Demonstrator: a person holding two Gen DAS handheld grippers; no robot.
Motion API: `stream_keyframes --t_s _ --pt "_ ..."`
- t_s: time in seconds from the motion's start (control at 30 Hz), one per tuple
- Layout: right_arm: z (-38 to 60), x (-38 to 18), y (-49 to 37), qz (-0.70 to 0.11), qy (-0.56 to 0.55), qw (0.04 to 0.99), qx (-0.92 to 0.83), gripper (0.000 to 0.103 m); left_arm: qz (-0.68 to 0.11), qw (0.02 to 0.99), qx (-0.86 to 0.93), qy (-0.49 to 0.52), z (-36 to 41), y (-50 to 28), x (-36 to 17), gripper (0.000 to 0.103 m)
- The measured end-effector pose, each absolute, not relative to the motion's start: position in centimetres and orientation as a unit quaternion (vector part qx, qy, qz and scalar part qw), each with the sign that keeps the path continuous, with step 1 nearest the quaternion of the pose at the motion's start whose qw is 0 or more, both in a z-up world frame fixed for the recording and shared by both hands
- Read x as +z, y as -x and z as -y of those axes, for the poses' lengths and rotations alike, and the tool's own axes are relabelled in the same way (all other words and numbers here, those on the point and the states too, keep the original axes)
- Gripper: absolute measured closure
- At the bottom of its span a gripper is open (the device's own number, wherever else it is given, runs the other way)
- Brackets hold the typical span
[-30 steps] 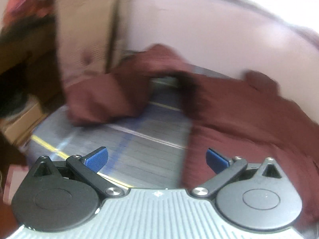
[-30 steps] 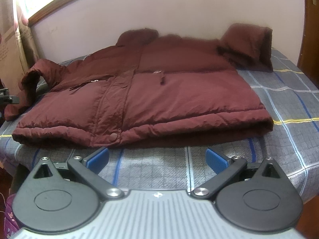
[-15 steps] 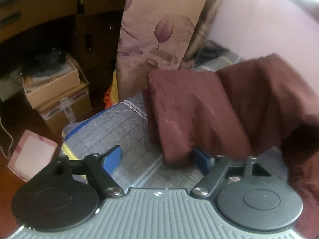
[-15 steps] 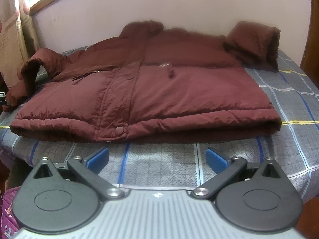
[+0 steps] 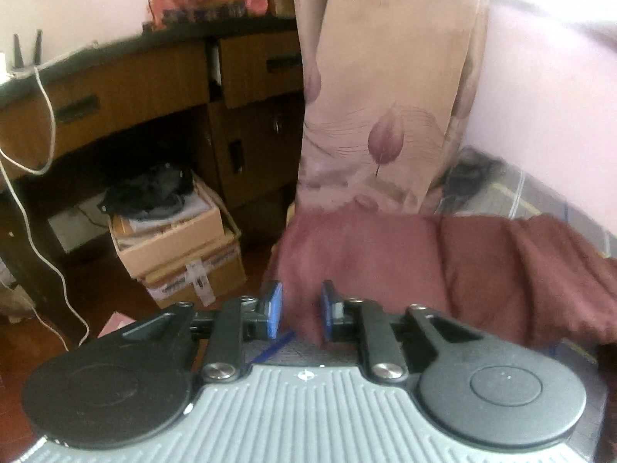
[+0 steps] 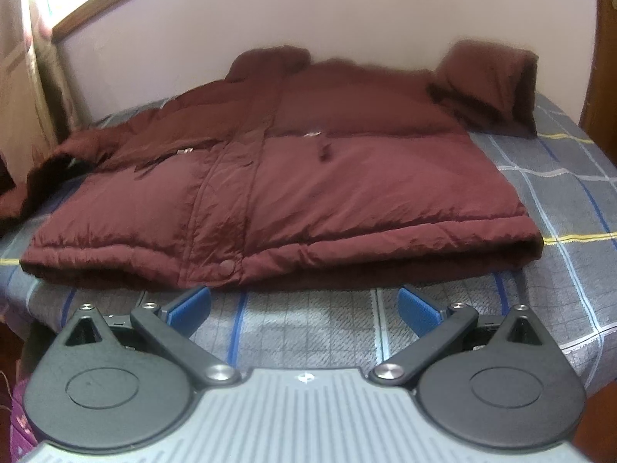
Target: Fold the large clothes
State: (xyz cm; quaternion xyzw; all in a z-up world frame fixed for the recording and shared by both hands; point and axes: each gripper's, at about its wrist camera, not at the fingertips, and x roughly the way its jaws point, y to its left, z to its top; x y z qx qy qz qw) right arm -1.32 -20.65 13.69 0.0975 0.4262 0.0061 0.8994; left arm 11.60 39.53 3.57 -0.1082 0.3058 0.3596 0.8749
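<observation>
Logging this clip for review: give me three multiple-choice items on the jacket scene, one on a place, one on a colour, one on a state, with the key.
1. Where does the jacket lie?
A. on the checked bedsheet
B. on the floor
C. on a chair

2. What colour is the jacket?
A. navy
B. maroon
C. green

3. How does the right claw stand?
A. shut on the hem
B. shut on nothing
C. open, holding nothing

Key: 1 A, the sheet shows all around it. 2 B, dark red all over. 3 C, its blue pads stand wide apart short of the hem. The left claw is closing with the sleeve between its pads.
</observation>
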Motion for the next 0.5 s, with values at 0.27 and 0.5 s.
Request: stream_keyframes --t_s 0.27,0.5 --pt "28.6 15.8 -0.5 -0.342 -0.199 0.918 -0.039 0.0 -0.24 0.938 0.244 0.05 -27.9 -10.0 6.5 0.019" --pt "37.7 13.7 -6.7 -0.309 -0.304 0.9 -0.055 0.0 -0.265 0.959 0.068 0.07 -15.4 -9.6 5.7 0.011"
